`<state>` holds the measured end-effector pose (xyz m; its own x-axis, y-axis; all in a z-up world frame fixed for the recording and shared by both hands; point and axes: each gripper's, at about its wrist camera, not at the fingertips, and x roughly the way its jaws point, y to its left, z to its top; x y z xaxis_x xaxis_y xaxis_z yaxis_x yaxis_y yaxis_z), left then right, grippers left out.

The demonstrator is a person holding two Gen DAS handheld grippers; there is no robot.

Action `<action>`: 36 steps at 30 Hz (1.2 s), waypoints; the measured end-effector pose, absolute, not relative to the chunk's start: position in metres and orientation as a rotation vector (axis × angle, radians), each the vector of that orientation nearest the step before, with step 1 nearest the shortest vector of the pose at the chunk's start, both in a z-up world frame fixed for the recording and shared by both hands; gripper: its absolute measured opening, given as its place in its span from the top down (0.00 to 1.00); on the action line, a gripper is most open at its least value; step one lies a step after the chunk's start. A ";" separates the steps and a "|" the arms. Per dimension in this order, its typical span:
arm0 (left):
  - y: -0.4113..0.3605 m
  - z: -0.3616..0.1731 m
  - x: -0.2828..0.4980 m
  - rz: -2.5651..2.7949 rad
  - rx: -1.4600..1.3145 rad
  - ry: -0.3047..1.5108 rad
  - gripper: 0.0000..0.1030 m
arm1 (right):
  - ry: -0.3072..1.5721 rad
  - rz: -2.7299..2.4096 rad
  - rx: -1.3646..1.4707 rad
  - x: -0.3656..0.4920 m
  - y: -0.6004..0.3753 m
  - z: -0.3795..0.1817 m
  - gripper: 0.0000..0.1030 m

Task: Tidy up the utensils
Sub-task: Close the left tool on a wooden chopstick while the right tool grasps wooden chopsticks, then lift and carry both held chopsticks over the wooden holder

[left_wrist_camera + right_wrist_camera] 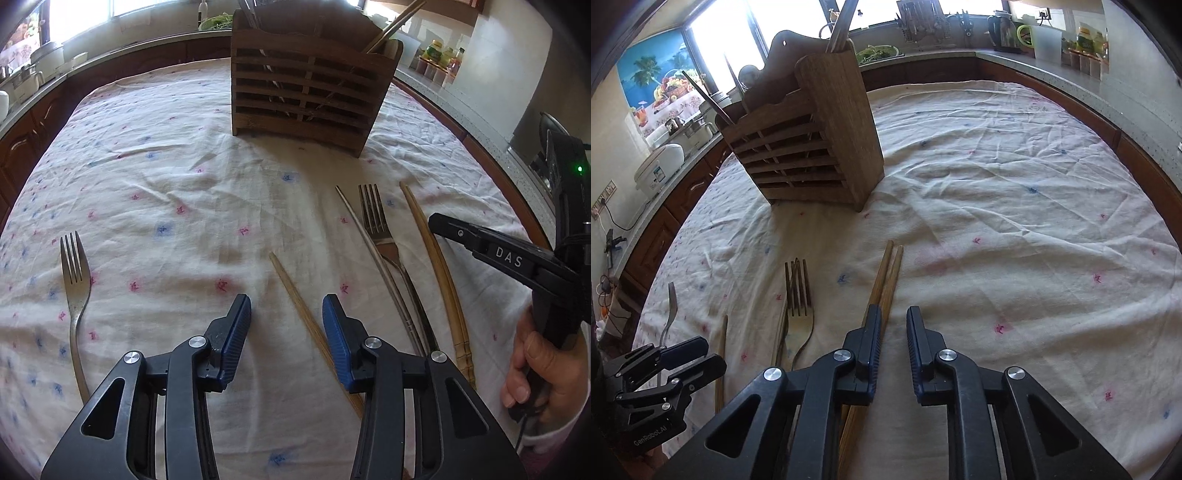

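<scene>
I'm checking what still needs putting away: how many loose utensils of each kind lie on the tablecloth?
Silver metal forks: 2
Light wooden chopsticks: 3
Thin silvery metal chopstick: 1
Total: 6

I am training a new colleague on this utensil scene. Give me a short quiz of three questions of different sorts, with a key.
1. How many forks lie on the tablecloth?
2. True or false: the left gripper is shut on the single wooden chopstick.
3. The wooden holder: A, lies flat on its side; B, stands upright with utensils inside; C, stands upright but empty.

Key
1. Two forks: one on the left, one on the right.
2. False: its jaws are open and the chopstick lies on the cloth below the gap.
3. B.
</scene>
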<state>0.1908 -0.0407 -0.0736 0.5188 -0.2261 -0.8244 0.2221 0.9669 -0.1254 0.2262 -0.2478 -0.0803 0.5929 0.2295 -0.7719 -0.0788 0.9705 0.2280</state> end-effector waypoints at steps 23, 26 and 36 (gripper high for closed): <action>-0.062 -0.075 0.205 -0.283 0.132 0.996 0.75 | 0.941 0.189 0.047 0.256 -0.230 -0.083 0.92; -0.060 -0.073 0.208 -0.297 0.122 1.000 0.89 | 0.937 0.205 0.111 0.253 -0.237 -0.081 0.94; -0.036 -0.046 0.191 -0.335 0.017 0.941 0.96 | 0.841 0.270 0.286 0.224 -0.262 -0.039 0.95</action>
<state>0.1914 -0.0364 -0.0455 0.5416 -0.2747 -0.7945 0.2898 0.9482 -0.1303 0.2237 -0.2617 -0.0392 0.6374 0.3449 -0.6890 -0.1213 0.9280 0.3524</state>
